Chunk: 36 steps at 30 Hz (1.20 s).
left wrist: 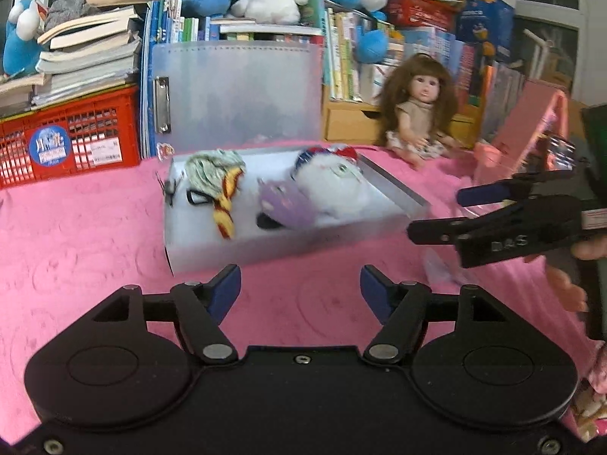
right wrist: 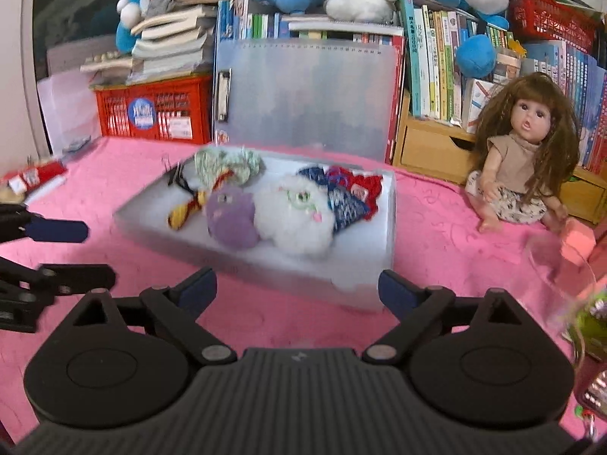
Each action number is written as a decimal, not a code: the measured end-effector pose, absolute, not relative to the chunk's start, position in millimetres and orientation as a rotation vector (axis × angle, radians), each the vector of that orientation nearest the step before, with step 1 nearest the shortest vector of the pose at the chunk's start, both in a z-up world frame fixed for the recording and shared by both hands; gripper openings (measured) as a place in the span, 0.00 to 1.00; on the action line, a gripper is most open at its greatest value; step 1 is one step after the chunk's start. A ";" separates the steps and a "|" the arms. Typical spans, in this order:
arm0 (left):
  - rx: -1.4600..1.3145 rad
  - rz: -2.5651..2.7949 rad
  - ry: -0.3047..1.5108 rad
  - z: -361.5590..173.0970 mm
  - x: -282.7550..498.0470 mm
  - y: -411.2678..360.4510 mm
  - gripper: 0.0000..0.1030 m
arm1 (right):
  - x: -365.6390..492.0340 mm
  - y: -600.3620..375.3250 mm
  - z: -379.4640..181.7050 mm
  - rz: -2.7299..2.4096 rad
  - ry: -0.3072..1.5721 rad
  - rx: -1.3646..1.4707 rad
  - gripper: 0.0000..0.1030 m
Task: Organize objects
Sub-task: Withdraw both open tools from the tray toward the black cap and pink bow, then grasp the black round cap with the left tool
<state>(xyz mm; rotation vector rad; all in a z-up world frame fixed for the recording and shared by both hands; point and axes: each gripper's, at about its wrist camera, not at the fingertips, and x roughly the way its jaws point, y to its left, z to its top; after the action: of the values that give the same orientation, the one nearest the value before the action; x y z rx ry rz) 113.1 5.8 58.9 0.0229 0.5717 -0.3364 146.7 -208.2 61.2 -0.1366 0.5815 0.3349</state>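
Observation:
A translucent plastic box (left wrist: pixel 265 252) (right wrist: pixel 303 280) lies open on the pink cloth, its lid (left wrist: pixel 242 94) (right wrist: pixel 303 94) standing upright behind it. Inside lie a white plush (left wrist: pixel 334 189) (right wrist: pixel 292 220), a purple plush (left wrist: pixel 286 204) (right wrist: pixel 231 220), a striped yellow and red piece (left wrist: pixel 225 208) (right wrist: pixel 186 210) and a green knitted piece (left wrist: pixel 212 167) (right wrist: pixel 227 163). My left gripper (left wrist: pixel 300 292) hovers open just short of the box's front wall, nothing between its fingers. My right gripper (right wrist: pixel 297 290) is open and empty near the box's corner; it also shows at the right in the left wrist view, right gripper (left wrist: pixel 436 212).
A brown-haired doll (left wrist: pixel 417 113) (right wrist: pixel 523 151) sits at the right against a wooden shelf of books (right wrist: pixel 436 76). A red crate (left wrist: pixel 68 144) (right wrist: pixel 155 113) under stacked books stands at the left. Plush toys sit on top of the books. A pink object (right wrist: pixel 576 242) lies beside the doll.

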 end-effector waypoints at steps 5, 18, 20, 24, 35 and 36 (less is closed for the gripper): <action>0.022 -0.361 0.576 50.1 80.6 8.1 0.67 | 132.7 -215.3 41.8 0.312 0.607 -0.121 0.94; 0.089 -0.436 0.606 27.0 15.4 -6.7 0.69 | 118.5 -231.9 13.4 0.250 0.623 -0.088 0.94; 0.098 -0.452 0.617 22.9 9.5 -10.3 0.68 | 118.9 -234.3 9.5 0.245 0.630 -0.071 0.94; 0.121 -0.484 0.635 17.0 2.9 -17.4 0.55 | 120.5 -237.0 6.5 0.232 0.637 -0.050 0.94; 0.119 -0.441 0.611 8.1 -4.7 -26.1 0.36 | 123.1 -233.4 2.6 0.210 0.666 -0.066 0.95; 0.119 -0.437 0.608 8.1 -4.9 -25.8 0.35 | 122.9 -234.4 2.4 0.210 0.667 -0.059 0.95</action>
<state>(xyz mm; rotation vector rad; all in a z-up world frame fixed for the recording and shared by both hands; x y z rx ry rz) -4.9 -25.8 8.1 0.1193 0.6078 -0.4374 122.9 -234.4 2.4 -0.0593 0.6672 0.2104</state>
